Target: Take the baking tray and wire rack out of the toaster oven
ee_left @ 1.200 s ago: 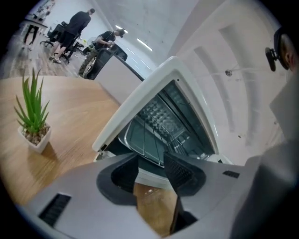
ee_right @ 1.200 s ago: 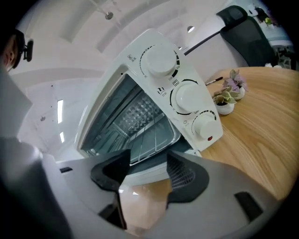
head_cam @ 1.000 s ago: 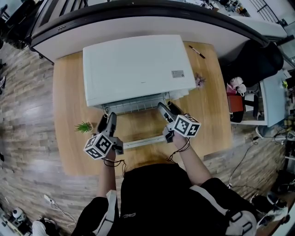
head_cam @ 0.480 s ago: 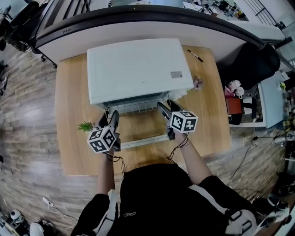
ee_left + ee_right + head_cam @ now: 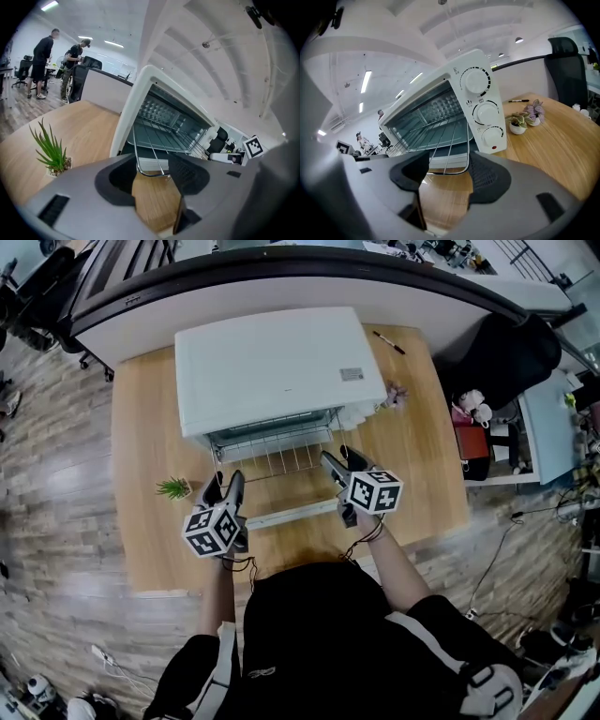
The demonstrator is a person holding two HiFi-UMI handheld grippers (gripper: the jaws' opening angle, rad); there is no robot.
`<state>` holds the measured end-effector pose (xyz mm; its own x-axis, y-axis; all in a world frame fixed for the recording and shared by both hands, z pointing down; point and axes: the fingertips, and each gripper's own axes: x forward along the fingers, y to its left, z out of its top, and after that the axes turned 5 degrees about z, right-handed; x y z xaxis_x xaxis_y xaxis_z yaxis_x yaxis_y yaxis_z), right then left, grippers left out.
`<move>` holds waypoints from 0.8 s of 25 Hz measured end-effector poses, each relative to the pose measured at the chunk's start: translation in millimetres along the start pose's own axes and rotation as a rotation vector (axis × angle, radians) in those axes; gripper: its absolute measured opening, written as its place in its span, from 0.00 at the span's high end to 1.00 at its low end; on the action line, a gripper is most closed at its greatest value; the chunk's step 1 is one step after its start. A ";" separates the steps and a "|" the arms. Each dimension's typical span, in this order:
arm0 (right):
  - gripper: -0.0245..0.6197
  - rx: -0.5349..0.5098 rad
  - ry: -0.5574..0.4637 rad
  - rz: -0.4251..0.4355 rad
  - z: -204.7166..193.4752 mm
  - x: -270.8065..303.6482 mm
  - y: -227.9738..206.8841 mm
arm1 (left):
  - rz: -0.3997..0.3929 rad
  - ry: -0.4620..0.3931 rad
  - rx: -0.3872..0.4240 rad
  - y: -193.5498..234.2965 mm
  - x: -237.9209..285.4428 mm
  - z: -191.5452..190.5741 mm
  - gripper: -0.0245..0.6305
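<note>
The white toaster oven [image 5: 272, 362] stands on the wooden table [image 5: 141, 427] with its glass door folded down and the door handle [image 5: 291, 515] nearest me. The wire rack [image 5: 277, 460] sticks partway out over the door. My left gripper [image 5: 221, 486] holds the rack's front left corner [image 5: 152, 171]; the wire lies between the pads. My right gripper [image 5: 340, 463] holds the front right corner [image 5: 454, 169] the same way. In both gripper views the rack [image 5: 159, 140] [image 5: 445, 138] runs back into the oven. I cannot pick out a baking tray under it.
A small spiky green plant [image 5: 173, 489] [image 5: 51, 152] stands just left of my left gripper. A potted flower [image 5: 394, 395] [image 5: 525, 119] and a pen [image 5: 389, 341] lie right of the oven. The oven's three knobs [image 5: 485, 112] face me. People [image 5: 44, 61] stand far behind.
The wire rack has slid further out of the oven toward me. Both grippers have drawn back with it and rolled a little.
</note>
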<state>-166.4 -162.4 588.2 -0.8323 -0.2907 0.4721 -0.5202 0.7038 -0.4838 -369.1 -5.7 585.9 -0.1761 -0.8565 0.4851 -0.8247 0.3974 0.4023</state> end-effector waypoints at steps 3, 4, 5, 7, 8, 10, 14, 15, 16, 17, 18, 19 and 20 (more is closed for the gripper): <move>0.54 -0.001 -0.012 -0.009 -7.0 -10.3 4.3 | -0.003 -0.002 0.001 -2.4 -10.5 -6.3 0.63; 0.54 -0.001 -0.014 -0.011 -9.6 -13.5 5.5 | -0.003 -0.002 0.001 -3.1 -14.1 -8.8 0.63; 0.54 -0.001 -0.015 -0.012 -12.3 -16.6 6.7 | -0.002 -0.001 0.001 -3.7 -17.7 -11.1 0.63; 0.54 0.001 -0.016 -0.013 -18.0 -22.7 9.5 | -0.002 0.004 0.001 -4.6 -24.6 -15.7 0.63; 0.54 0.002 -0.016 -0.013 -21.0 -26.2 10.7 | -0.001 0.008 0.000 -5.3 -28.0 -18.3 0.63; 0.54 0.004 -0.017 -0.012 -27.2 -33.0 12.5 | 0.002 0.015 -0.001 -7.1 -34.3 -24.1 0.63; 0.54 0.005 -0.020 -0.006 -38.7 -44.9 14.2 | 0.015 0.027 0.005 -10.8 -44.8 -34.5 0.63; 0.54 0.004 -0.022 -0.005 -41.8 -48.4 14.6 | 0.019 0.028 0.005 -12.2 -48.3 -37.6 0.63; 0.54 0.005 -0.025 -0.003 -45.5 -51.9 15.0 | 0.024 0.027 0.006 -13.6 -52.5 -40.8 0.63; 0.54 0.008 -0.028 0.000 -50.0 -55.1 15.5 | 0.028 0.024 0.010 -14.7 -57.2 -43.8 0.63; 0.54 0.011 -0.028 0.005 -55.1 -57.5 16.0 | 0.035 0.020 0.018 -15.6 -62.1 -46.7 0.63; 0.54 0.014 -0.025 0.014 -60.3 -59.6 16.4 | 0.043 0.015 0.028 -16.6 -67.1 -49.7 0.63; 0.54 0.016 -0.020 0.025 -65.2 -62.2 16.5 | 0.053 0.010 0.036 -18.2 -72.3 -53.1 0.63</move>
<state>-110.8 -90.5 598.9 -0.8488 -0.2863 0.4445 -0.5020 0.7005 -0.5073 -312.9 66.4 584.8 -0.2148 -0.8312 0.5128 -0.8335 0.4297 0.3475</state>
